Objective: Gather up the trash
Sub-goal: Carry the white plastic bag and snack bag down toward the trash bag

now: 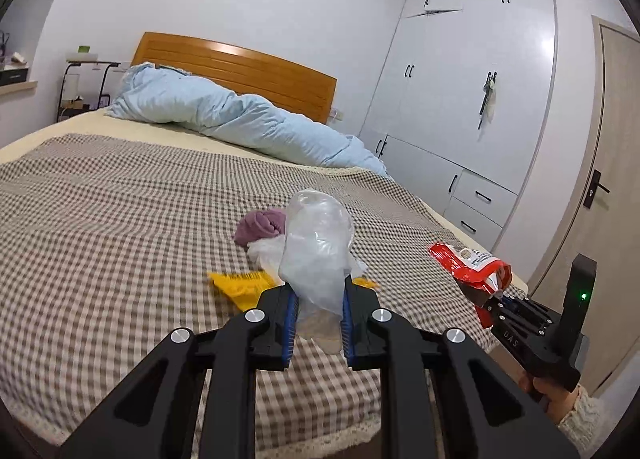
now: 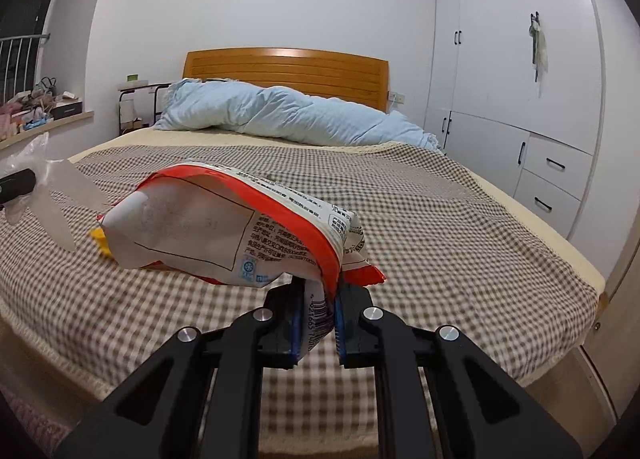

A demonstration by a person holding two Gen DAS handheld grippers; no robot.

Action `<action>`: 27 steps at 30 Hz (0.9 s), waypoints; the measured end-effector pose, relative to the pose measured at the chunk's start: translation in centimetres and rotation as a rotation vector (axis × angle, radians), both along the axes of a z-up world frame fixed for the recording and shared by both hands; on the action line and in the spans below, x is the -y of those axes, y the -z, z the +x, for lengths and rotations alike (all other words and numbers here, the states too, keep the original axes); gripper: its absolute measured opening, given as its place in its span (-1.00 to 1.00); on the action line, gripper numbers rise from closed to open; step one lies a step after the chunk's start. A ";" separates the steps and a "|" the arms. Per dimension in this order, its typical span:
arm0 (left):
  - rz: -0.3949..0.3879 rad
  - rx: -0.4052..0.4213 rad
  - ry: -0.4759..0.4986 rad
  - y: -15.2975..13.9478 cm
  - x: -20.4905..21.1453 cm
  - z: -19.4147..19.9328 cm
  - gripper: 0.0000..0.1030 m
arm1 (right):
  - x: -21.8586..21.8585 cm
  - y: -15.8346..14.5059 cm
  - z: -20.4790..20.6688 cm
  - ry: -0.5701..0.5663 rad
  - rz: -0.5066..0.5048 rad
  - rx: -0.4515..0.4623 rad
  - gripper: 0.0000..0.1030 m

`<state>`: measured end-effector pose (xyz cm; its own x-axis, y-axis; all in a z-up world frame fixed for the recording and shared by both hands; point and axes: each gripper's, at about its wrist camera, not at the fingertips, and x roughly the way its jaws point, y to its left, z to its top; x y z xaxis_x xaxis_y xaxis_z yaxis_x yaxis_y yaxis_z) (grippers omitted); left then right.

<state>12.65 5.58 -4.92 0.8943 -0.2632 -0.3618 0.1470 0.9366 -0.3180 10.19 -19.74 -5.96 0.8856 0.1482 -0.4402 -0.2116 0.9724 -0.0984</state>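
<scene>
Bed: the wide checked brown-and-cream bedspread (image 1: 120,219) carried the litter.
Left gripper (image 1: 319,323): clamped on a crumpled clear plastic bag (image 1: 316,247).
Right gripper (image 2: 316,323): clamped on a red-and-white snack wrapper (image 2: 224,227).
Left to collect: a flat yellow wrapper (image 1: 240,287), white crumpled plastic (image 1: 264,251); the purple cloth bundle (image 1: 260,225) may not be trash.

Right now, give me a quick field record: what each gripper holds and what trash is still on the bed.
left gripper: shut on clear plastic bag
right gripper: shut on red and white snack wrapper
still on bed: yellow wrapper, white crumpled plastic, both behind the clear bag
also on bed: purple cloth, blue duvet near the headboard
bin: none in view
</scene>
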 end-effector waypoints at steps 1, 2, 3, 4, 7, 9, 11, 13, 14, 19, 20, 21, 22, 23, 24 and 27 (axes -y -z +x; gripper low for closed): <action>-0.001 -0.003 0.002 0.2 0.0 -0.3 -0.70 | 0.0 0.0 -0.5 -0.002 0.005 -0.002 -0.76; -0.002 -0.007 0.006 0.4 0.0 -0.7 -0.70 | 0.0 0.0 -0.8 -0.004 0.009 -0.005 -0.76; -0.002 -0.011 0.008 0.7 0.0 -1.0 -0.70 | 0.1 0.0 -0.9 -0.005 0.010 -0.008 -0.76; -0.001 -0.014 0.010 0.9 0.0 -1.5 -0.69 | 0.0 0.0 -1.3 -0.007 0.010 -0.011 -0.76; -0.003 -0.025 0.012 1.4 0.0 -2.5 -0.69 | 0.0 0.3 -2.0 -0.013 0.001 -0.020 -0.75; -0.012 -0.032 0.012 1.8 0.0 -3.2 -0.69 | 0.0 0.5 -2.7 -0.016 -0.004 -0.027 -0.76; -0.013 -0.037 0.010 2.2 -0.1 -3.6 -0.69 | 0.1 0.8 -3.4 -0.018 -0.007 -0.033 -0.75; -0.014 -0.044 0.008 2.6 -0.1 -4.5 -0.69 | 0.1 1.1 -4.1 -0.021 -0.008 -0.037 -0.75; -0.016 -0.046 0.007 2.8 -0.1 -4.6 -0.70 | 0.1 1.1 -4.3 -0.023 -0.009 -0.040 -0.75; -0.015 -0.062 0.009 3.5 0.1 -5.9 -0.70 | 0.1 1.5 -5.6 -0.038 -0.013 -0.050 -0.76; -0.013 -0.063 0.009 3.6 0.2 -6.1 -0.70 | 0.1 1.6 -5.8 -0.041 -0.012 -0.052 -0.75; -0.013 -0.064 0.012 3.7 0.2 -6.3 -0.69 | 0.2 1.6 -6.0 -0.044 -0.011 -0.054 -0.75; -0.016 -0.063 0.016 3.8 0.2 -6.5 -0.70 | 0.3 1.7 -6.2 -0.046 -0.011 -0.055 -0.75; -0.014 -0.063 0.019 3.9 0.3 -6.7 -0.69 | 0.3 1.8 -6.5 -0.049 -0.009 -0.060 -0.76; -0.009 -0.064 0.019 4.0 0.4 -6.9 -0.69 | 0.4 2.0 -6.8 -0.052 -0.008 -0.064 -0.75; 0.004 -0.070 0.026 4.6 0.8 -7.6 -0.69 | 0.4 2.5 -7.6 -0.060 -0.010 -0.076 -0.75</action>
<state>5.09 4.76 -9.49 0.8594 -0.2845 -0.4247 0.1489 0.9341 -0.3245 2.55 -20.14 -8.45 0.8392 0.1951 -0.5076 -0.2766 0.9568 -0.0897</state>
